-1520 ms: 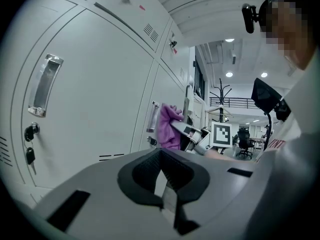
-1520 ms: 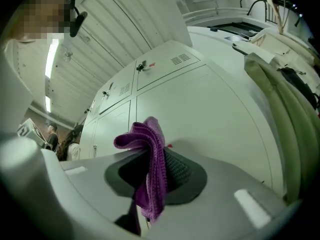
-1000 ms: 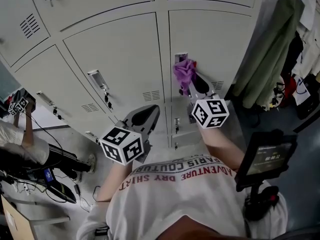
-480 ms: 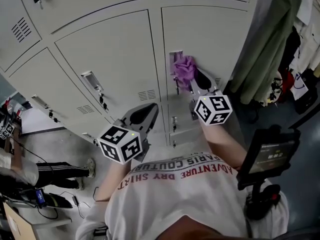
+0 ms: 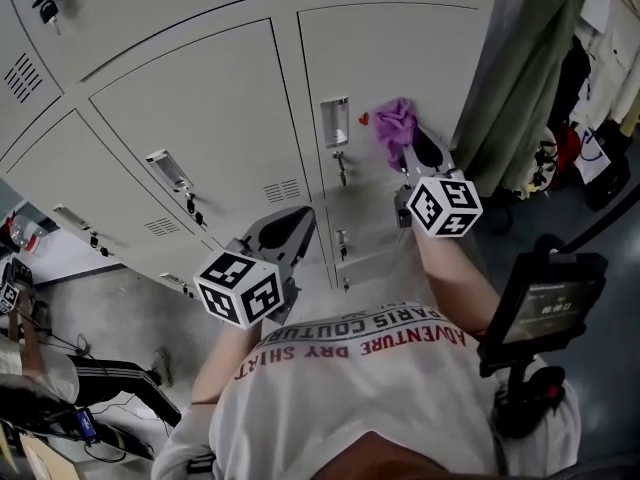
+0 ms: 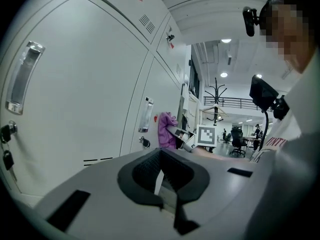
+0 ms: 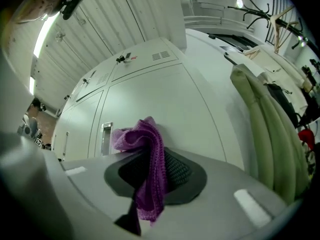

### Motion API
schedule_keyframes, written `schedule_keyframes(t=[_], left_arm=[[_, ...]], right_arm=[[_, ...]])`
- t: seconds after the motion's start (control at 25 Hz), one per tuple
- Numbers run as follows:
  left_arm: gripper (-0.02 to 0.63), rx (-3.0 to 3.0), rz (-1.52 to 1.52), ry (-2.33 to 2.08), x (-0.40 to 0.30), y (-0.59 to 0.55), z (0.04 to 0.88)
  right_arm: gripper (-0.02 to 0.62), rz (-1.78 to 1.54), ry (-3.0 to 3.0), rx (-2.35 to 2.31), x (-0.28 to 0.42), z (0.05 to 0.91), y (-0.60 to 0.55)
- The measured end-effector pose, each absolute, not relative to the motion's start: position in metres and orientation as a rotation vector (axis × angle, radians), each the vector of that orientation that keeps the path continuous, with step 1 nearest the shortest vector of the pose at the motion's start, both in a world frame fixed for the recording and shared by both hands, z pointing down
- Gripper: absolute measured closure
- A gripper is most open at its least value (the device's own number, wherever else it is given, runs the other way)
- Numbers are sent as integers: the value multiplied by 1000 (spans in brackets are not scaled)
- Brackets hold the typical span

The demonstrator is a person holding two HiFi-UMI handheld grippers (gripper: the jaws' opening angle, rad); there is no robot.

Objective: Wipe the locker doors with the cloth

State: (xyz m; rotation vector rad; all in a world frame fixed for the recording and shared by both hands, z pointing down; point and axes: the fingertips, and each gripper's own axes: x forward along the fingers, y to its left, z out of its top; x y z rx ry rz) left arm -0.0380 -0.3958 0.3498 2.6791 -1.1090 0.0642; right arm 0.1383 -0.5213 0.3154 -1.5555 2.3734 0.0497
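**Wiping stroke on the right-hand locker door, head view.** The right hand-held gripper (image 5: 412,146) is clamped on the purple cloth (image 5: 396,120), which bunches out past its jaws and presses against the locker door (image 5: 400,58). A second earlier the cloth lay just beside the recessed handle (image 5: 335,123). It now sits clear of the handle, to the right of it, with a small red mark (image 5: 364,119) showing on the bare panel between them. The cloth has therefore travelled sideways across the door towards the hanging green coat (image 5: 520,78). This reads as one pass of the wipe in progress, with the handle side covered and the coat-side edge being reached. The left hand-held gripper (image 5: 290,230) has stayed low in front of the lockers with its jaws drawn together on nothing. The neighbouring door (image 5: 200,98) shows no cloth on it, so most of the task probably remains.
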Motion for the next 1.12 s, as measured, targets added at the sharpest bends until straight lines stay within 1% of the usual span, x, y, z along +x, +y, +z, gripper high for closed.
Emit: schedule_keyframes(t=[0.56,0.68,1.12], left_arm=[[604,2679,78,-1066,-25,-396,356],[604,2680,81,-1058,-22,-396,357],[604,2674,89,-1049,-18,-397,362]], right_arm=[[525,50,2178,-1819,234,327,-537],[525,4,2120,-1858,252,333,-539],[525,-31,2135,-1830,254,335,-537]])
